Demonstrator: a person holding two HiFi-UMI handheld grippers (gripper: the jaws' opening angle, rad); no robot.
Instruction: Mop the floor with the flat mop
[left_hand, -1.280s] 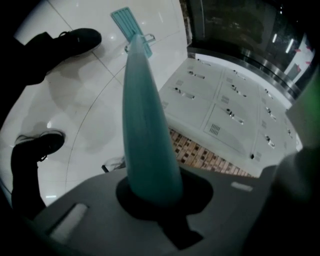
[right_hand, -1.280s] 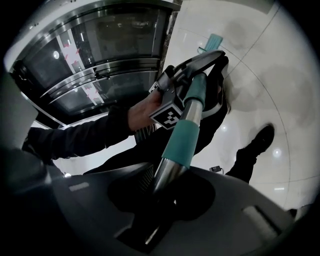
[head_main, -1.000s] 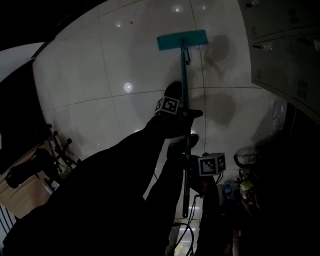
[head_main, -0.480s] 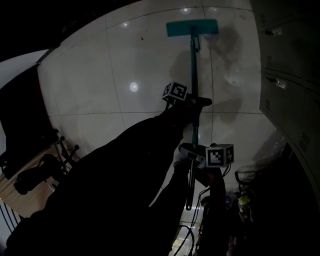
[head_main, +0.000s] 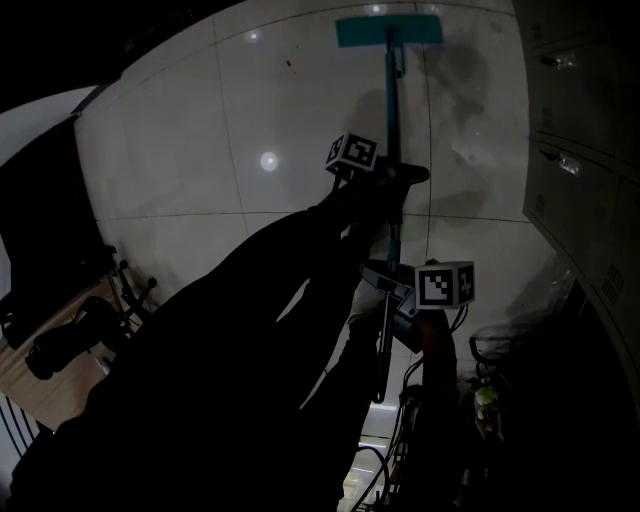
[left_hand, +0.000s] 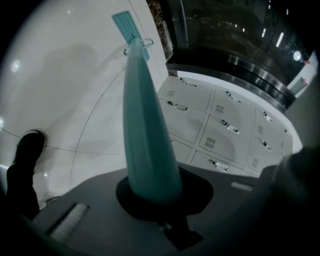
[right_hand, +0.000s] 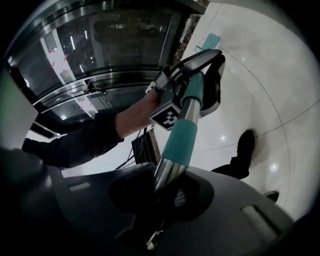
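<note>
Two tools pinched the flat mop's handle (head_main: 389, 100), probably for steering: the left tool (head_main: 395, 178) on the teal part, the right tool (head_main: 388, 282), jaws closing, on the metal end. The mop head (head_main: 388, 30) lay flat on the floor (head_main: 200, 130), well ahead.

The left arm (head_main: 270, 280), in a dark sleeve, is stretching forward and carrying the left tongs (head_main: 400, 178) out ahead of the body. Their jaws are clamping round the teal part of the mop pole (head_main: 390, 110), which is filling the gap between them. The right tongs (head_main: 385, 285) are sitting nearer the body, lower on the same pole. Their jaws are closing on the bare metal section running between them. Both tongs are pointing slightly downward. In the right gripper view, the left hand (right_hand: 145, 107) is showing bare past the cuff, gripping its tool.
</note>
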